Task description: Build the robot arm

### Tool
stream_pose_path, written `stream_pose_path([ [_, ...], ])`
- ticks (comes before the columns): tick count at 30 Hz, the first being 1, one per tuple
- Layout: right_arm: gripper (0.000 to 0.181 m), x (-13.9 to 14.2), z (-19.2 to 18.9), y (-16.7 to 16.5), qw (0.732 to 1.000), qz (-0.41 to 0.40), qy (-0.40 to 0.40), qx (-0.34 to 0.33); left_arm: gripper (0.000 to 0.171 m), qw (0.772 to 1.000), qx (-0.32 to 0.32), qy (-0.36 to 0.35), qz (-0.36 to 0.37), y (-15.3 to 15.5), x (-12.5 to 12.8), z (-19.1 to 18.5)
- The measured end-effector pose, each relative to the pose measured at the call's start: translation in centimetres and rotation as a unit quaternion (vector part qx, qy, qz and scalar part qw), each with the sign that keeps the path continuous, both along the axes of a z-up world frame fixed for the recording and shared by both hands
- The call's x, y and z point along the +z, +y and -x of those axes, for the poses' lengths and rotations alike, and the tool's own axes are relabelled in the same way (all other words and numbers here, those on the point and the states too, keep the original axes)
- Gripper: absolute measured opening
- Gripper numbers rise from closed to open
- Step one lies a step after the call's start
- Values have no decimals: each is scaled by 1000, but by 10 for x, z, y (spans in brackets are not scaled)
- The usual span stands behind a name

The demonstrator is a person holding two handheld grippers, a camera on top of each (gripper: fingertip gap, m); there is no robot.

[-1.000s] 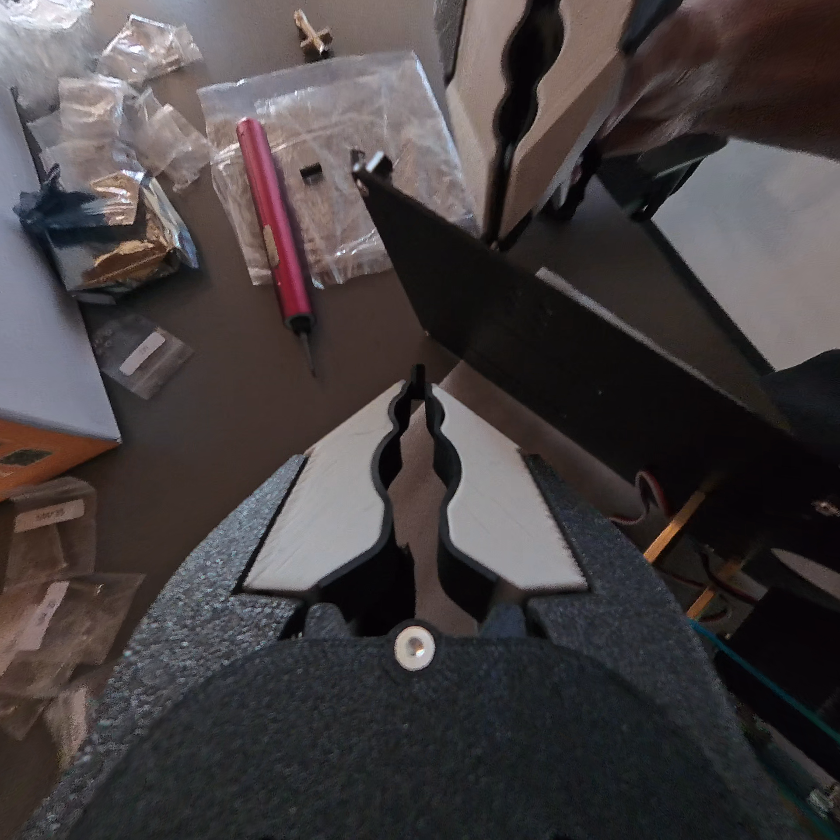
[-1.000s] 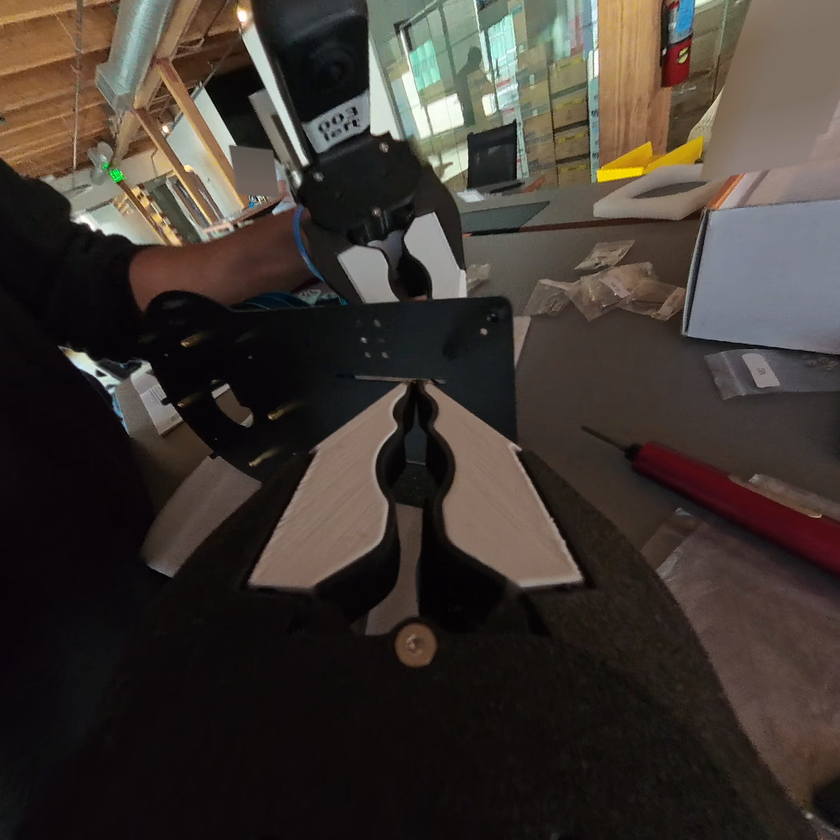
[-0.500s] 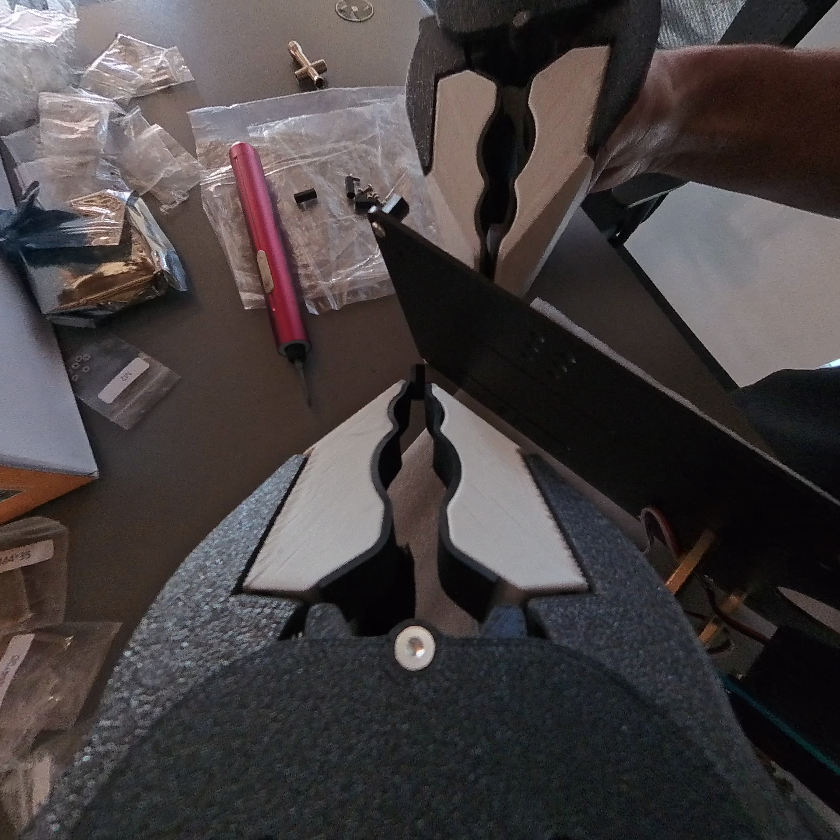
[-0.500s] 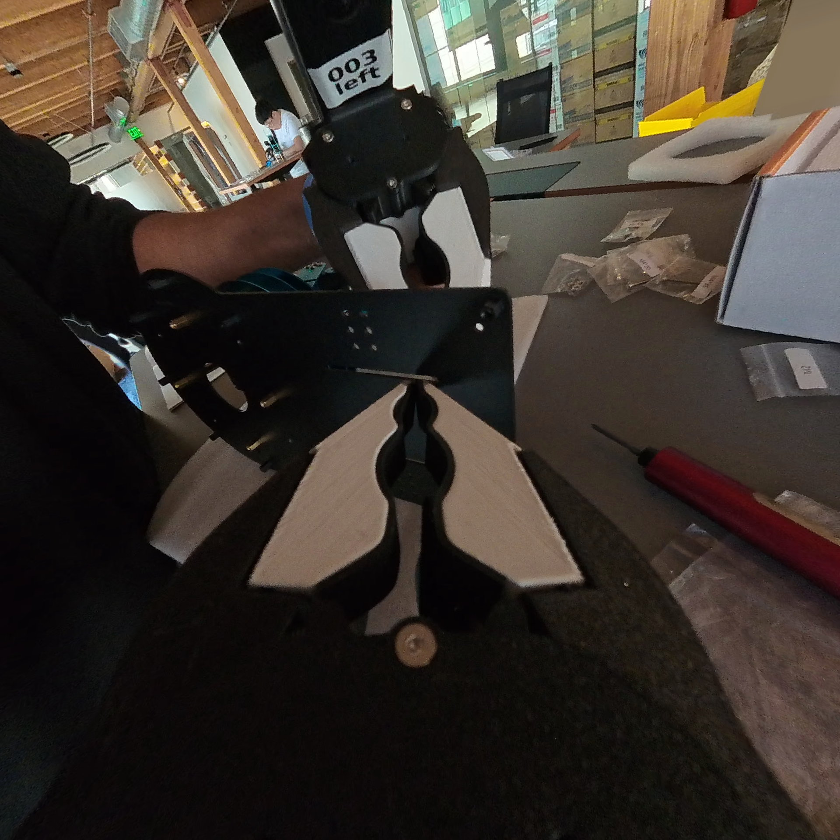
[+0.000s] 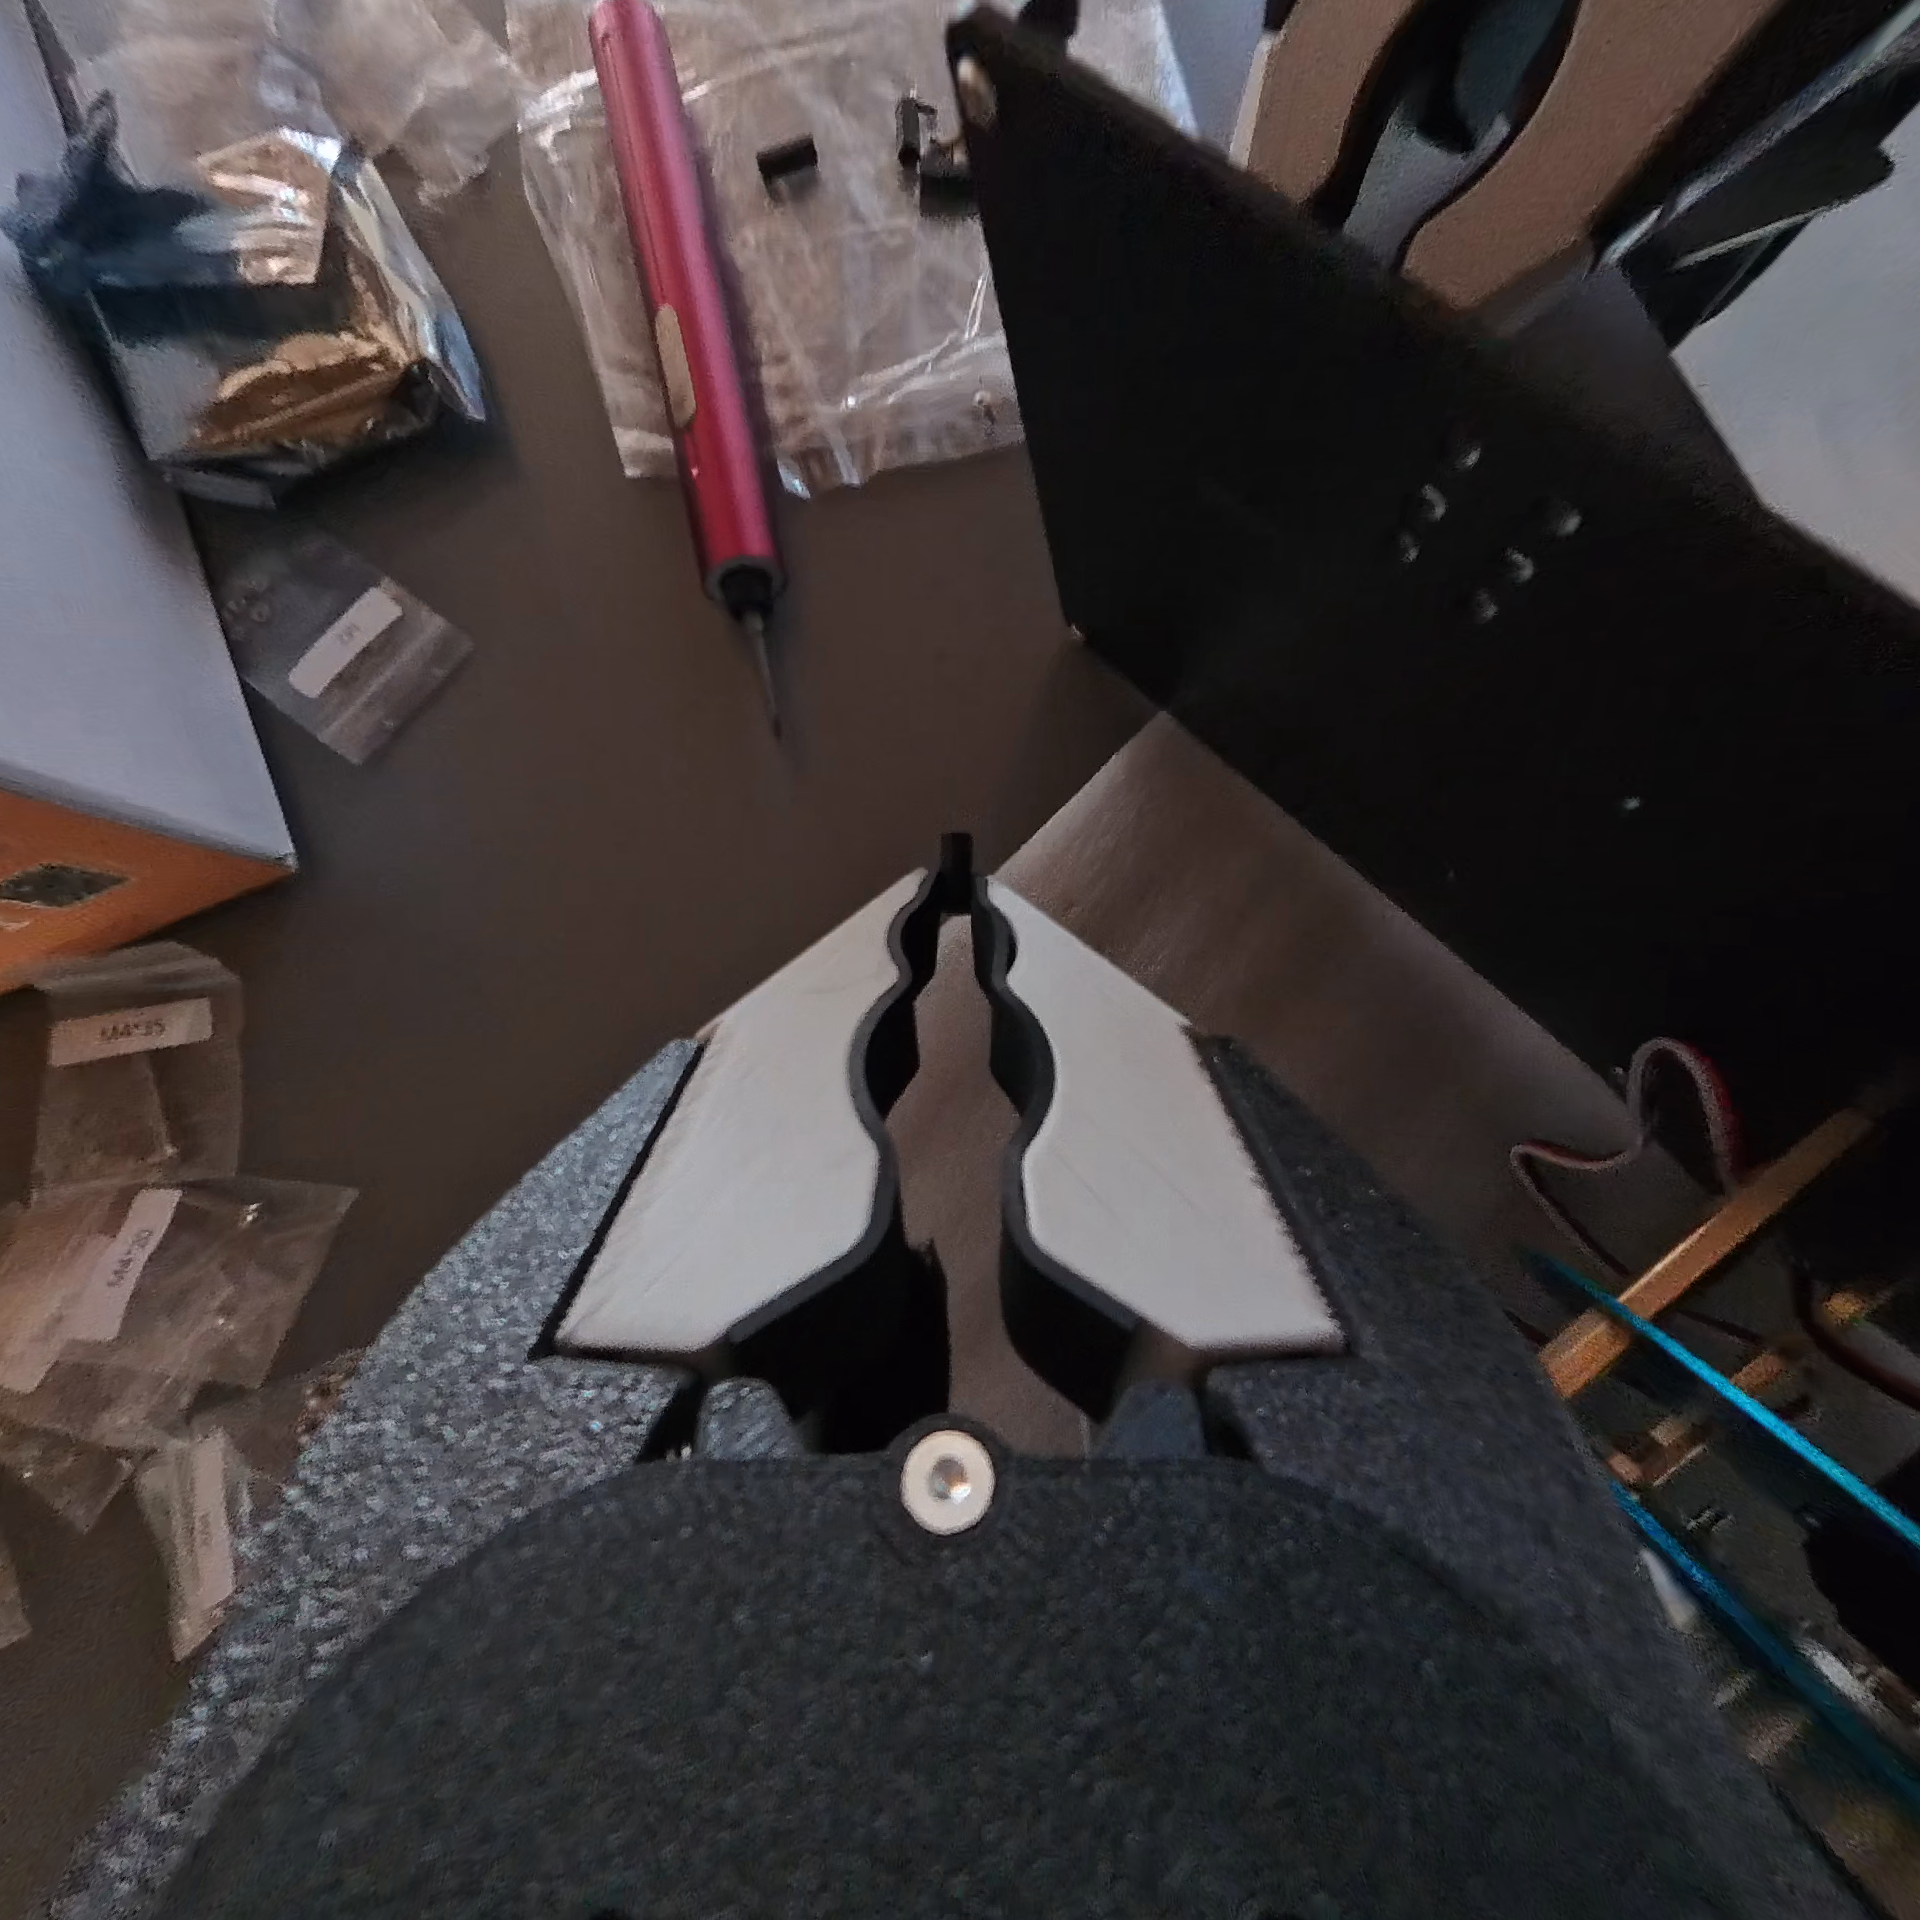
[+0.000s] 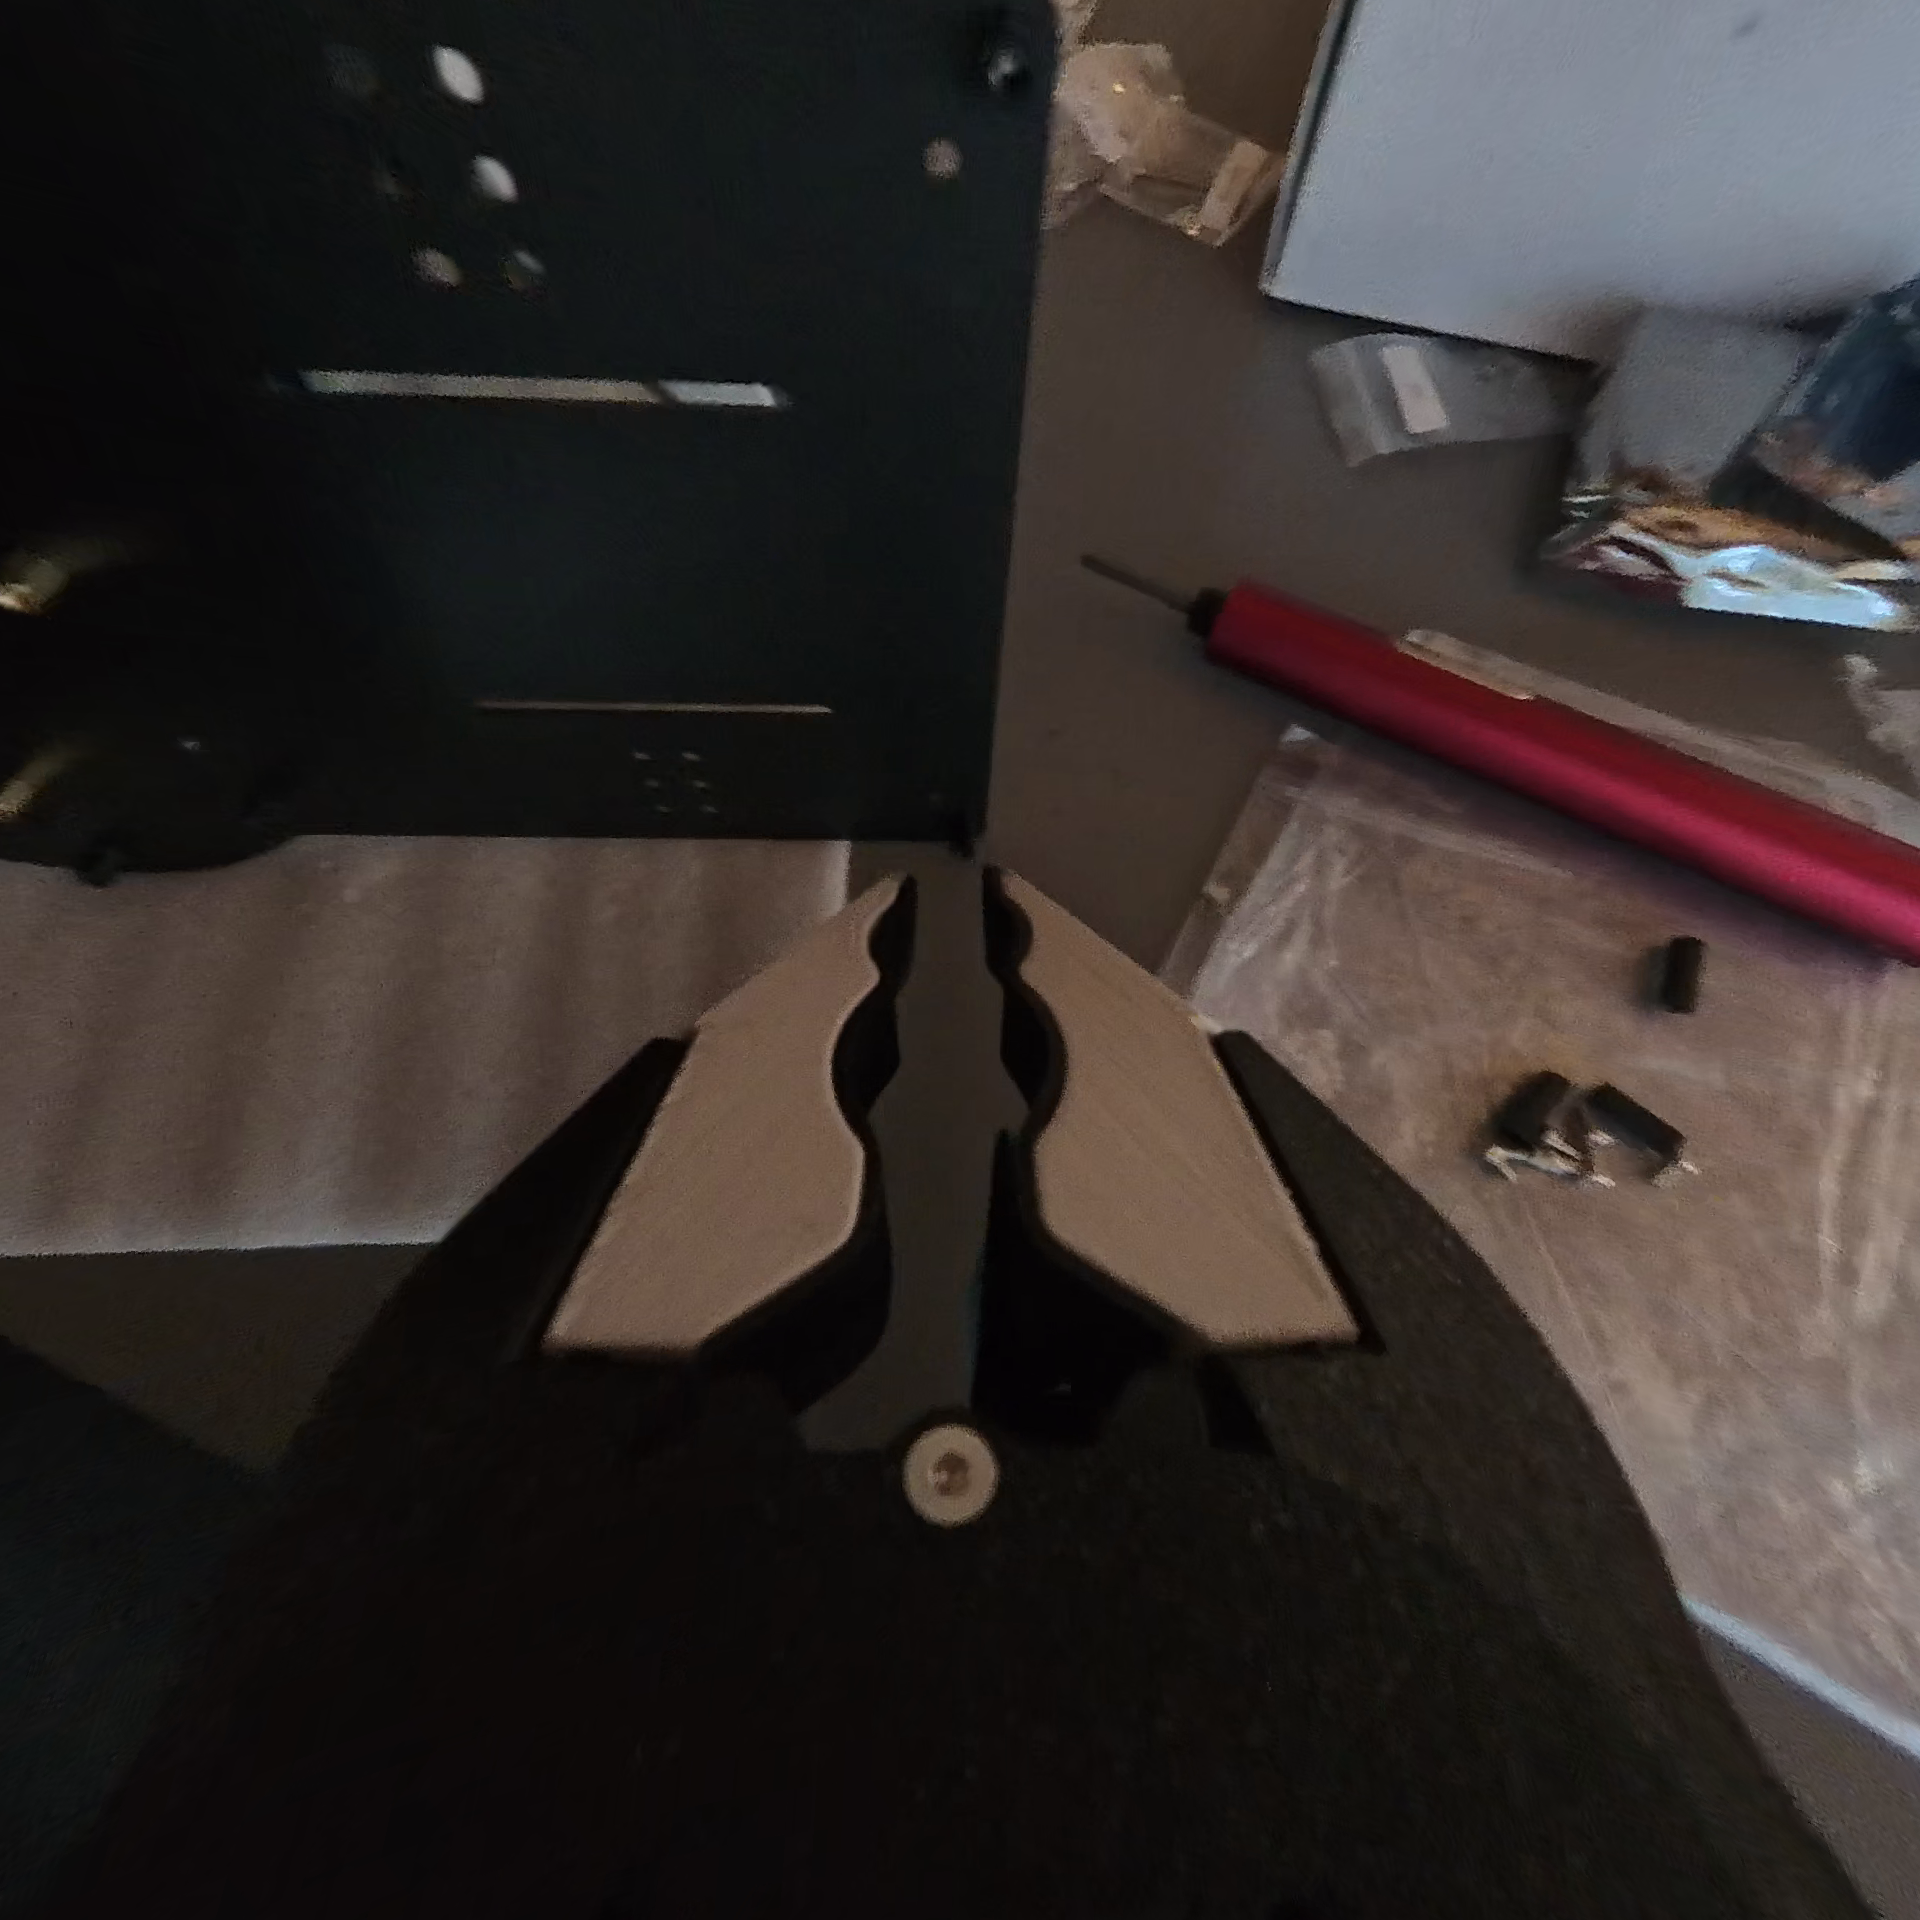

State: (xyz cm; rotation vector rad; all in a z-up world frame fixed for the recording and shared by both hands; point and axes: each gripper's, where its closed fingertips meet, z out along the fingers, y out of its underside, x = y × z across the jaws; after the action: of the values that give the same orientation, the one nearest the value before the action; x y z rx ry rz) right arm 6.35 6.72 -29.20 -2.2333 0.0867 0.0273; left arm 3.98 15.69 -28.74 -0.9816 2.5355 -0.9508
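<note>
A black metal plate point(image 5: 1455, 540) with holes and slots stands tilted at the right, and it fills the upper left of the right wrist view point(image 6: 623, 520). My left gripper point(image 5: 954, 883) is shut on a small black part point(image 5: 954, 854) that sticks out of its tips, just left of the plate's lower edge. My right gripper point(image 6: 945, 888) is slightly open, with its tips just below the plate's lower right corner and nothing visibly between them. It also shows behind the plate's top edge in the left wrist view point(image 5: 1455, 156).
A red screwdriver point(image 5: 691, 312) point(image 6: 1558, 748) lies on a clear plastic bag point(image 6: 1558, 1299) with small black parts point(image 6: 1590, 1132). A white and orange box point(image 5: 94, 520), a foil bag point(image 5: 281, 343) and small labelled bags point(image 5: 125, 1299) lie at the left. Brass standoffs, wires and a blue plate point(image 5: 1704, 1226) are at the right. One gripper's finger ends stand about 10 cm off the other's.
My right gripper has let go of the plate's edge, opened a little and dropped to the plate's lower corner. My left gripper has moved closer to the table, still pinching the small black part.
</note>
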Motion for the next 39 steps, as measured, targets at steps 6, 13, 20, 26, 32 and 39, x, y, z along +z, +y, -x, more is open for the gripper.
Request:
stream_pose_path([
  [6,25,1,-52,-19,998,40,-5,-41,5,1000,-4,4,-12,-1,-8,0],
  [13,20,-26,-41,16,996,78,-1,41,5,1000,-8,10,-21,0,-14,0],
  [20,14,-28,-46,25,994,82,-11,68,5,1000,-6,8,-20,2,-12,1],
  [26,11,-29,-45,25,995,67,-3,71,5,1000,-4,8,-15,4,-11,1],
  [32,4,-29,-46,24,996,55,1,67,4,1000,-4,5,-15,4,-8,1],
  [39,3,2,-28,23,997,21,-21,71,5,1000,-5,-5,-2,2,2,-1],
])
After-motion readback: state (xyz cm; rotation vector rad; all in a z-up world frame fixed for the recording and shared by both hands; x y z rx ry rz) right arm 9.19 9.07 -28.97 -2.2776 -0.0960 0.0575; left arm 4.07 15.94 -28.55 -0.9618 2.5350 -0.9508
